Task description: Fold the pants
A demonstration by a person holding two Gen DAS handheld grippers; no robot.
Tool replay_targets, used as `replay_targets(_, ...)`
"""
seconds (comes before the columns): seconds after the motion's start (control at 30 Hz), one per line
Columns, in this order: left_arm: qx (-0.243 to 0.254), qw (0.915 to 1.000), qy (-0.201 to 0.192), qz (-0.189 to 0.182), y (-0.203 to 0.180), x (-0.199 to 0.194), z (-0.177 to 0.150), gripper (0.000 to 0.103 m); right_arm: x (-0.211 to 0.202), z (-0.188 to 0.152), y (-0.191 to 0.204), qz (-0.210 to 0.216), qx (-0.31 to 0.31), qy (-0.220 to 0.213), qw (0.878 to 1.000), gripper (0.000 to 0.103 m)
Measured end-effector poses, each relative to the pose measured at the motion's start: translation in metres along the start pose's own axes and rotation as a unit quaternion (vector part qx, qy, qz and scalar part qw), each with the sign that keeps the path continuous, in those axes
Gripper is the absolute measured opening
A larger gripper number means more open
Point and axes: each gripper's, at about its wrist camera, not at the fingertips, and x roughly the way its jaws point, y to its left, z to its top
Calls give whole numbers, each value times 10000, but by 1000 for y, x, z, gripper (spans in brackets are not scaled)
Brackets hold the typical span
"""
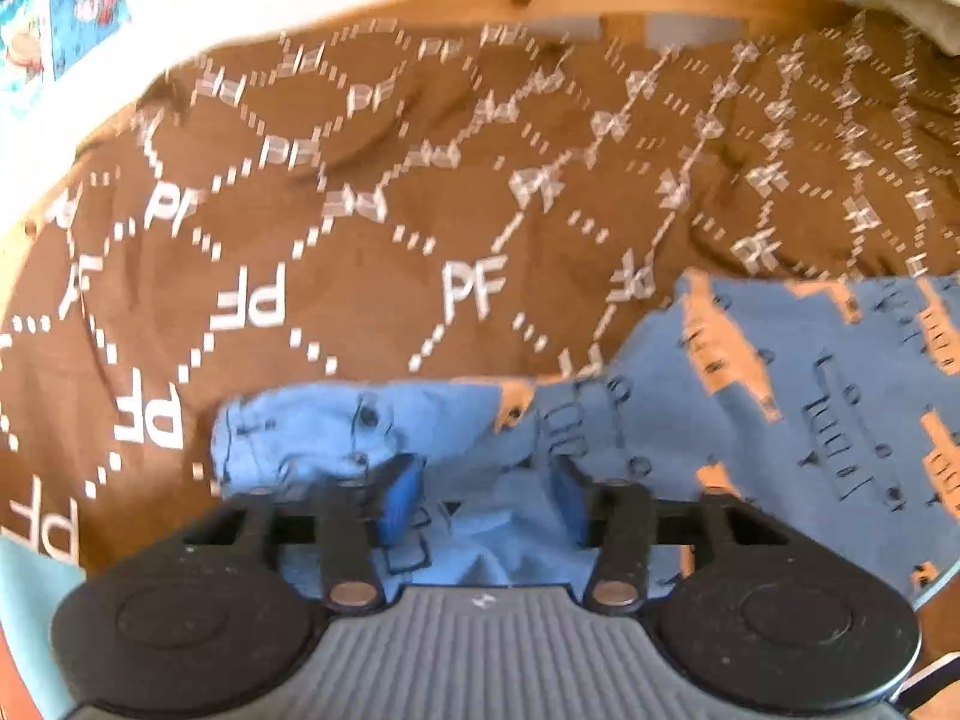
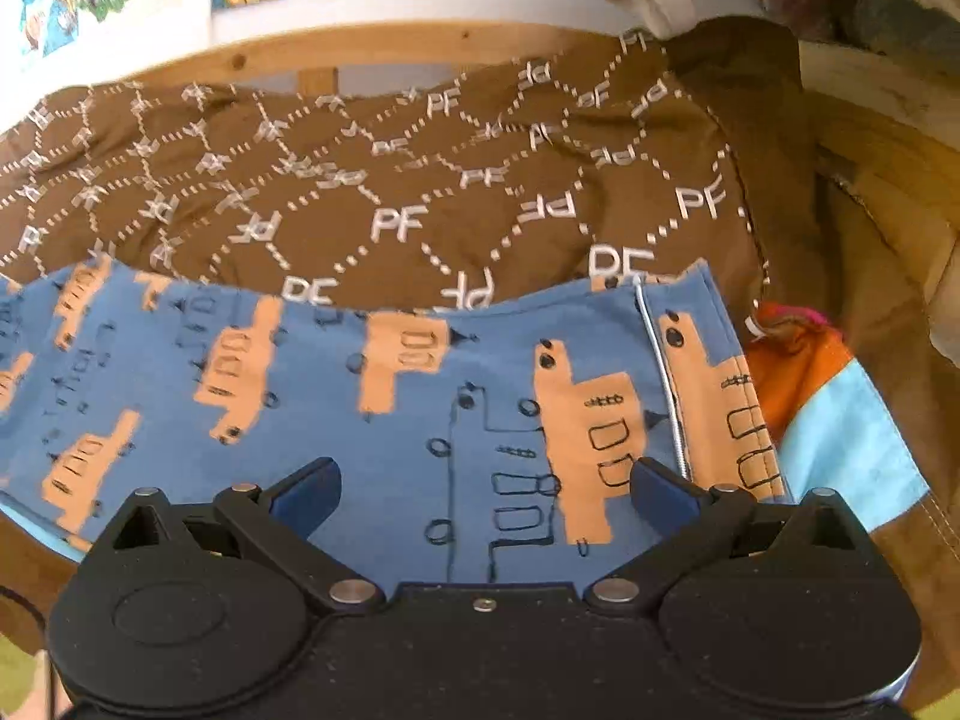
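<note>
A: Two grippers, both low over the pants (image 2: 360, 396). Blue cloth, orange print. It lies on a brown blanket (image 2: 420, 192) lettered PF, spread over a wood-framed surface. Bed or tabletop, cannot tell.

B: Long axis?

A: Left to right across both views. A bunched, narrow end (image 1: 312, 432) points left in the left wrist view. The broad, flat part with a white-piped seam (image 2: 660, 372) ends at the right in the right wrist view.

B: Left gripper (image 1: 486, 495)?

A: Jaws released, standing part-way apart, no cloth pinched. Blue fabric lies under and between the blue pads (image 1: 402, 492), crumpled. The frame is blurred.

B: Right gripper (image 2: 486, 483)?

A: Jaws wide apart, holding nothing. It hangs over the near edge of the flat section, with the seam just beside the right pad.

B: Which is nearer the next grab?

A: My judgement: the left gripper. The bunched end sits just beyond and left of its jaws, and that end looks unsmoothed. The right gripper is placed to pin or pick the seam end.

B: Risk?

A: Thin, soft cloth. A pinch could catch the blanket as well.
</note>
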Motion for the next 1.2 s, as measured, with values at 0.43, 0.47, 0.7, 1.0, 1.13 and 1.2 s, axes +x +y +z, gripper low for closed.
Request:
replay_targets(0.43,1363,9893,97,515,-25,25,32,55,1,-16,13,450,-156,83,9988,102)
replay_targets(0.47,1602,9856,122,521,-28,26,35,56,1,-17,13,455,-156,81,9988,102)
replay_targets(0.7,2679,9596,695,513,-32,47,43,37,2,-19,15,420,-232,61,9988,102)
replay_targets(1.0,1834,9706,-173,1551,-53,25,45,6,-5,-12,20,855,-98,-175,9961,102)
replay_targets(1.13,1224,9910,-534,108,-83,0,48,18,-5,-12,24,883,-159,-174,9958,102)
replay_targets(1.2,1419,9880,-474,-381,-114,3,44,25,-6,-11,25,946,-134,-206,9952,102)
